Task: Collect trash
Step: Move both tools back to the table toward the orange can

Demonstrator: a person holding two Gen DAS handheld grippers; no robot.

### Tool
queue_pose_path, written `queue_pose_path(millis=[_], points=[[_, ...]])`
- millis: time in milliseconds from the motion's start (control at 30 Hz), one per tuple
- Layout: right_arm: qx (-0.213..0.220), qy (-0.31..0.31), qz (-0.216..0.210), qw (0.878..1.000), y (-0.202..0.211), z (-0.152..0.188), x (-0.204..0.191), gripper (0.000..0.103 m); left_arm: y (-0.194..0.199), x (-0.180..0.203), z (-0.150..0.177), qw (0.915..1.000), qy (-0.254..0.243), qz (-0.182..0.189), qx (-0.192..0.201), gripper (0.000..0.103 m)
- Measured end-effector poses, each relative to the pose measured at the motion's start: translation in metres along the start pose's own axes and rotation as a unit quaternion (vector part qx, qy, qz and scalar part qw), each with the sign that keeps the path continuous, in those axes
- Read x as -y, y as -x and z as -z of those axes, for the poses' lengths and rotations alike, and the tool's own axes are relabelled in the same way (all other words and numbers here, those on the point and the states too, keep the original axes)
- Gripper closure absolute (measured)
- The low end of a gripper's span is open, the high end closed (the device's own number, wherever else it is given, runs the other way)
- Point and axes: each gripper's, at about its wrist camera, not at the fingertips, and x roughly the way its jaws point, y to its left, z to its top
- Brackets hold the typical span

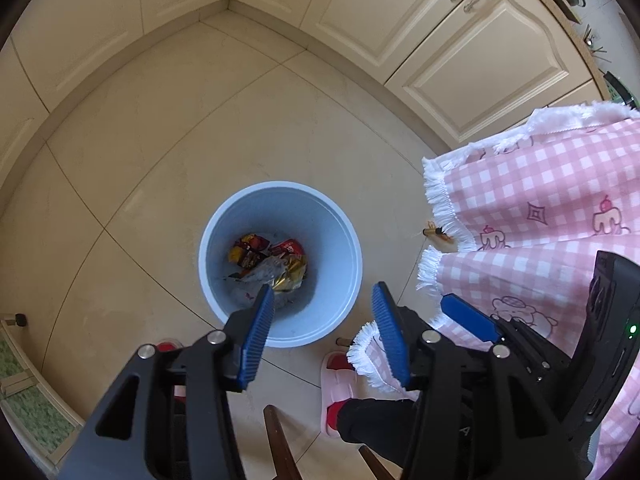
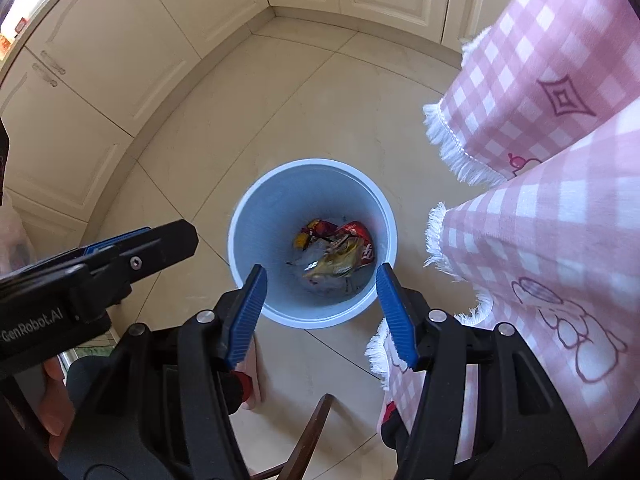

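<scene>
Below you, the blue bin [image 1: 280, 264] stands on the tiled floor [image 1: 168, 168], near the corner of cream cabinets [image 1: 460, 48]. Trash sits at its bottom: crumpled snack wrappers [image 1: 272, 260], red, yellow and silvery, heaped together.

Your left gripper [image 1: 322, 320] points steeply down over the bin's near rim. Its jaws are spread, nothing between the blue pads [image 1: 256, 340]. One pad overlaps the bin's mouth in view; the other lies outside the rim, against the fringe of the pink checked cloth [image 1: 540, 208].

Your right gripper [image 2: 320, 304] hangs over the bin [image 2: 312, 240] too, jaws spread and empty, wrappers [image 2: 336, 252] visible between the pads. The left gripper [image 2: 120, 256] shows at the left edge of the right wrist view, beside it.

The pink cloth [image 2: 540, 160] drapes down just right of the bin. A small yellow-and-black scrap [image 1: 434, 234] shows at the fringe; whether it lies on the floor you cannot tell. Your pink slipper [image 1: 338, 384] stands near the bin, dark wooden chair parts [image 1: 280, 440] beside it.
</scene>
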Motion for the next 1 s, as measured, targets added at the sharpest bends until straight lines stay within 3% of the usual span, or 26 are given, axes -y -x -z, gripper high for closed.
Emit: queue_pose_path(millis=[167,367,633,800,1000], points=[[0.023,0.022,-0.007,0.999,0.032,0.003,-0.02,0.046,0.038,0.0,0.007,0.9994,0.003,-0.007,0.035,0.053],[0.082,0.046,-0.017,0.995,0.098,0.005,-0.042,0.046,0.104,0.004,0.022,0.9954,0.003,0.003,0.096,0.053],[0.197,0.079,-0.017,0.977,0.224,0.017,-0.054,0.043,0.209,0.034,0.047,0.9778,-0.018,0.03,0.206,0.048],[0.255,0.064,-0.013,0.965,0.289,0.034,-0.019,0.041,0.242,0.081,0.053,0.9689,-0.06,0.051,0.235,0.044],[0.309,0.01,0.031,0.951,0.349,0.056,0.059,0.039,0.239,0.183,0.057,0.9601,-0.141,0.112,0.214,0.042]])
